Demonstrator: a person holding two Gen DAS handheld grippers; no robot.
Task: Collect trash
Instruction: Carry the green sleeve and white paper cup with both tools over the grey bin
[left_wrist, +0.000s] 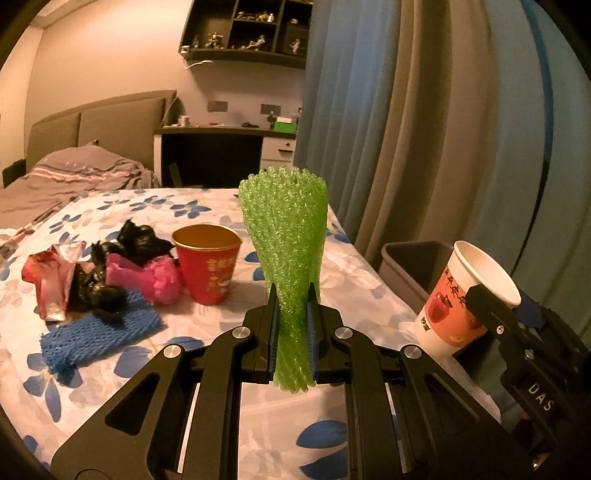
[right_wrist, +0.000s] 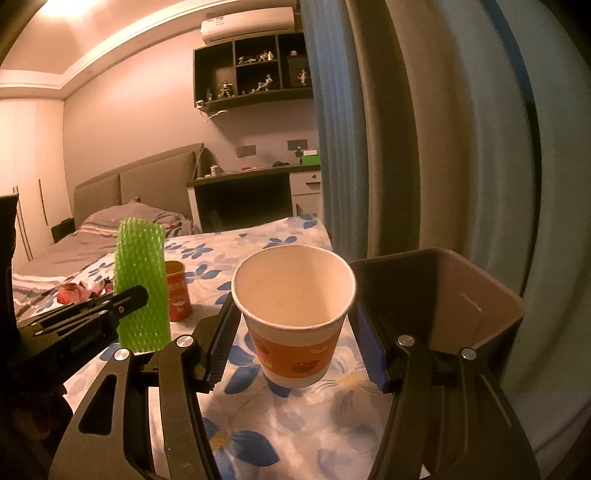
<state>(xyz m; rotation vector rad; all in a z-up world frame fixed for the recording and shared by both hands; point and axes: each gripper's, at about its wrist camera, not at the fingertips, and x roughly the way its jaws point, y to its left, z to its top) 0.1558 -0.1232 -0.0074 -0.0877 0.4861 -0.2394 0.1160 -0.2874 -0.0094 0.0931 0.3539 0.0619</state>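
My left gripper (left_wrist: 292, 332) is shut on a green foam net sleeve (left_wrist: 286, 236), held upright above the flowered bedspread; the sleeve also shows in the right wrist view (right_wrist: 139, 280). My right gripper (right_wrist: 295, 347) holds a white paper cup with an orange band (right_wrist: 295, 314) between its pads, above the bed's edge; the cup also shows in the left wrist view (left_wrist: 458, 302). A grey trash bin (right_wrist: 476, 295) stands just right of the cup, beside the bed. A red paper cup (left_wrist: 207, 269), a pink wad (left_wrist: 159, 280), black bags (left_wrist: 136, 243), a red wrapper (left_wrist: 51, 280) and a blue foam net (left_wrist: 99, 332) lie on the bed.
The bin also shows in the left wrist view (left_wrist: 410, 266). Blue and grey curtains (left_wrist: 424, 129) hang behind the bin. A desk (left_wrist: 221, 147), a headboard (left_wrist: 103, 125) and a wall shelf (left_wrist: 247, 29) are at the back.
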